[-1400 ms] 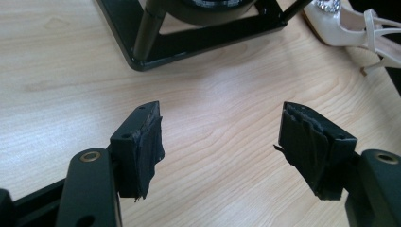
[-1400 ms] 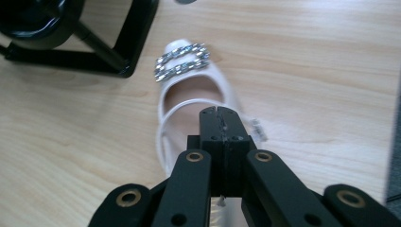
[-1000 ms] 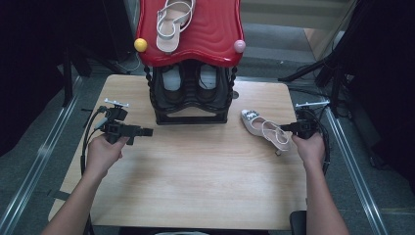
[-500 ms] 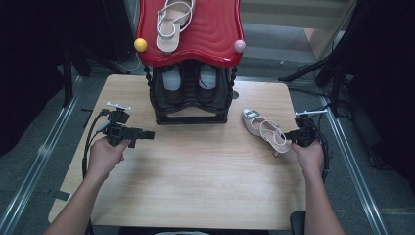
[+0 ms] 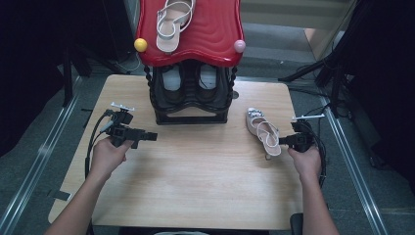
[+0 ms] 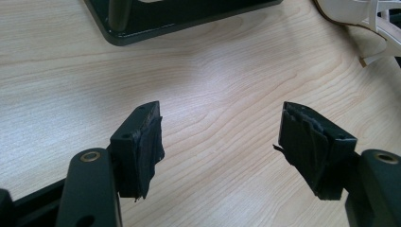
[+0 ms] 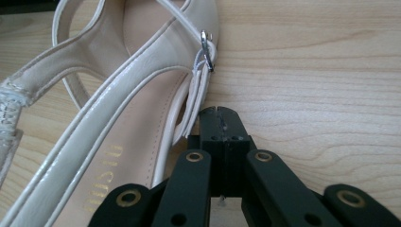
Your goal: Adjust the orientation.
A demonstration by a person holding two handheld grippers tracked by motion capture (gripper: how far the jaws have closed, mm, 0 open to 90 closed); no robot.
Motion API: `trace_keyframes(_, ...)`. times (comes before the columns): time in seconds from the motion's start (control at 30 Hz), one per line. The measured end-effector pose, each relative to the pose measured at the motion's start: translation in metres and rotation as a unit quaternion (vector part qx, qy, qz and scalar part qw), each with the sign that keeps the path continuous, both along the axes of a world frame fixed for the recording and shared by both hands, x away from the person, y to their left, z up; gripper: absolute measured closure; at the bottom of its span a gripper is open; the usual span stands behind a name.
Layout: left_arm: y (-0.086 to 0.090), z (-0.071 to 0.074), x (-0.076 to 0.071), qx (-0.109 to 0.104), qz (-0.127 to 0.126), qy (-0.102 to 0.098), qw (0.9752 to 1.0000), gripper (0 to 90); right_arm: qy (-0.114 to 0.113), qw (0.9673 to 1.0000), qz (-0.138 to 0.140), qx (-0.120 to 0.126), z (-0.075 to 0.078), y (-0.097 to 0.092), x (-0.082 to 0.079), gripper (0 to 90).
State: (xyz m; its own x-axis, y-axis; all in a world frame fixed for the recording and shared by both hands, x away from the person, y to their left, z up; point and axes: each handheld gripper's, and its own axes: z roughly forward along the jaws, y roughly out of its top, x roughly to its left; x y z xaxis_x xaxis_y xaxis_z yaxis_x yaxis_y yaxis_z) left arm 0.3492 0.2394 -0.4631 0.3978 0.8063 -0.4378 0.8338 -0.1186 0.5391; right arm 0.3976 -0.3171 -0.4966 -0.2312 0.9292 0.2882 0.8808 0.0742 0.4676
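Fingers, right gripper (image 7: 220,118): pressed flat together, nothing visibly pinched between the pads; tips just beside the buckled strap (image 7: 204,71) of the sandal, contact too close to call.
Fingers, left gripper (image 6: 220,146): spread wide, nothing between the pads (image 6: 149,142); bare wood beneath.
Sandal on bench (image 5: 263,131): cream, strappy, lying near the right edge of the bench (image 5: 195,191), about halfway along it; decorated toe toward the far edge, heel toward the near edge and the right hand (image 5: 306,161).
Sandal, right gripper view: footbed (image 7: 137,132) open to the camera, gold lettering on the insole, metal buckle at the outer side.
Sandal, left gripper view: heel end (image 6: 366,19) at upper right, well apart from the left pads.
Right gripper, high view (image 5: 286,142): just beside the sandal's heel end, at the right edge, pointing toward the bench middle.
Left gripper, high view (image 5: 150,136): near the left edge, held low over the wood, pointing toward the middle; cable (image 5: 95,139) trailing off the left side.
Rack (image 5: 191,93): black, at the middle of the far edge, dark shoes inside; base corner (image 6: 142,23) seen from the left gripper.
Rack top (image 5: 215,34): red, wavy; second cream sandal (image 5: 171,22) lying on it; yellow ball (image 5: 140,45) at its left corner, pink ball (image 5: 239,46) at its right.
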Motion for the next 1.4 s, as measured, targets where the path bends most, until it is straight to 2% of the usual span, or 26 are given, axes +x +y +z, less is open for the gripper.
trace_keyframes(0.17, 0.0, 0.0, 0.001, 0.002, 0.0, 0.0, 1.0, 31.4, -0.019, 0.9998, -0.007, 0.006, 0.004, -0.003, -0.003, 90.0)
trace_keyframes(0.3, 0.0, -0.001, 0.001, 0.002, 0.0, 0.001, 1.0, 31.4, -0.04, 0.9988, -0.015, 0.024, 0.014, -0.007, -0.004, 89.1)
trace_keyframes(0.53, -0.002, -0.002, 0.002, 0.011, -0.003, 0.003, 0.9999, 31.4, -0.056, 0.998, 0.001, 0.028, 0.03, 0.005, -0.002, 77.5)
trace_keyframes(0.67, -0.002, -0.002, 0.001, 0.014, -0.006, 0.004, 0.9999, 31.4, -0.052, 0.9983, 0.0, 0.025, 0.033, 0.01, 0.001, 67.6)
trace_keyframes(0.8, -0.001, -0.002, 0.001, 0.014, -0.006, 0.004, 0.9999, 31.4, -0.054, 0.9979, -0.003, 0.036, 0.039, 0.012, 0.005, 62.8)
trace_keyframes(0.9, -0.001, -0.002, 0.002, 0.017, -0.008, 0.006, 0.9998, 31.5, -0.052, 0.9981, 0.002, 0.034, 0.043, 0.017, 0.01, 58.0)
trace_keyframes(0.97, -0.001, -0.002, 0.002, 0.018, -0.008, 0.006, 0.9998, 31.5, -0.05, 0.9982, 0.004, 0.034, 0.045, 0.021, 0.014, 51.2)
trace_keyframes(1.03, 0.0, -0.003, 0.001, 0.019, -0.008, 0.006, 0.9998, 31.4, -0.045, 0.9977, 0.009, 0.05, 0.044, 0.025, 0.02, 45.4)
trace_keyframes(1.17, -0.001, -0.004, 0.001, 0.022, -0.009, 0.007, 0.9997, 31.5, -0.036, 0.9975, 0.022, 0.056, 0.04, 0.033, 0.028, 34.2)
trace_keyframes(1.2, -0.001, -0.004, 0.002, 0.025, -0.011, 0.007, 0.9996, 31.5, -0.038, 0.9975, 0.024, 0.055, 0.038, 0.035, 0.03, 32.2)
trace_keyframes(1.3, -0.001, -0.005, 0.002, 0.025, -0.012, 0.008, 0.9996, 31.4, -0.019, 0.9987, 0.026, 0.039, 0.034, 0.041, 0.034, 21.3)
trace_keyframes(1.4, 0.0, -0.005, 0.001, 0.025, -0.011, 0.008, 0.9996, 31.5, -0.012, 0.9992, 0.026, 0.028, 0.031, 0.045, 0.038, 17.8)
